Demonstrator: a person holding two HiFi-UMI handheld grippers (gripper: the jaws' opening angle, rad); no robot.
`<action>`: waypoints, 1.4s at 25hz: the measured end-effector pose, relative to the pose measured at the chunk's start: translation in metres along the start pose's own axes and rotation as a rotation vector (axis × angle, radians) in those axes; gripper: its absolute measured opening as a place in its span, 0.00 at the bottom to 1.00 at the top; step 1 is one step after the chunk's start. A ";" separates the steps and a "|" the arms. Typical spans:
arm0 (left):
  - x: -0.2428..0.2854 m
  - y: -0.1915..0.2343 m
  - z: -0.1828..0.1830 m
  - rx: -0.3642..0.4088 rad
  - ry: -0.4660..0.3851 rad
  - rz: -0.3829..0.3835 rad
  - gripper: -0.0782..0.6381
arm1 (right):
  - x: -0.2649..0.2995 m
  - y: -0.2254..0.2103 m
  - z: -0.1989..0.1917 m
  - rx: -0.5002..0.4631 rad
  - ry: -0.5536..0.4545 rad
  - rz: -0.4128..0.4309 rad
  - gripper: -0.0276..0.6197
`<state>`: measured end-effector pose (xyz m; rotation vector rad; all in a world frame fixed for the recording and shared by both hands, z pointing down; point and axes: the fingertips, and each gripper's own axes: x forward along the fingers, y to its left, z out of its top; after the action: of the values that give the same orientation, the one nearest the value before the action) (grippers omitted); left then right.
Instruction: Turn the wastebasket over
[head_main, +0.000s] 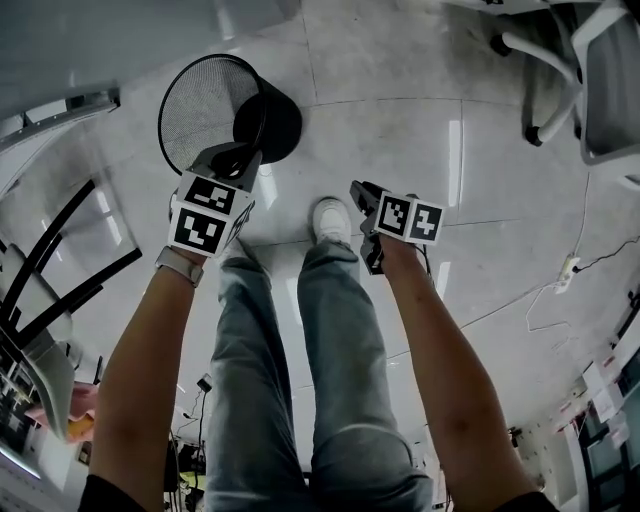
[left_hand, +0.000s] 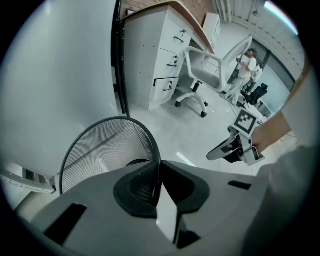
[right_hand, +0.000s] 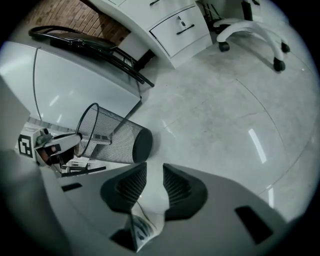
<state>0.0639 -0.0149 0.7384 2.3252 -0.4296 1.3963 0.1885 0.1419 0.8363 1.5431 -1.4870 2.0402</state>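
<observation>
The wastebasket (head_main: 205, 110) is a black wire-mesh bin, tipped on its side on the pale tiled floor with its mouth toward me and its solid base (head_main: 272, 126) to the right. My left gripper (head_main: 238, 160) is shut on the thin rim (left_hand: 159, 167), which runs between its closed pads. In the right gripper view the wastebasket (right_hand: 112, 136) leans with its base on the floor and the left gripper (right_hand: 50, 145) sits at its rim. My right gripper (head_main: 366, 214) hangs apart from the bin, above the floor, open with nothing between its jaws (right_hand: 154, 186).
The person's legs and a white shoe (head_main: 330, 218) stand between the grippers. An office chair (head_main: 590, 70) is at the upper right, a power strip with a cable (head_main: 567, 268) at the right, and a black frame (head_main: 50, 270) at the left. A white drawer desk (left_hand: 165, 55) stands behind.
</observation>
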 end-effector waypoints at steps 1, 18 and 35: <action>0.004 -0.005 0.001 -0.008 -0.004 -0.014 0.16 | 0.000 0.003 0.001 -0.004 -0.004 0.007 0.21; 0.066 -0.084 -0.014 -0.062 0.089 -0.147 0.21 | -0.028 0.002 0.017 -0.130 -0.053 0.015 0.21; -0.036 -0.061 0.033 -0.143 -0.158 -0.216 0.38 | -0.090 0.110 0.053 -0.338 -0.300 0.119 0.30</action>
<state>0.1002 0.0245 0.6819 2.2954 -0.3012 1.0525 0.1905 0.0830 0.6967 1.7012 -1.9547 1.5500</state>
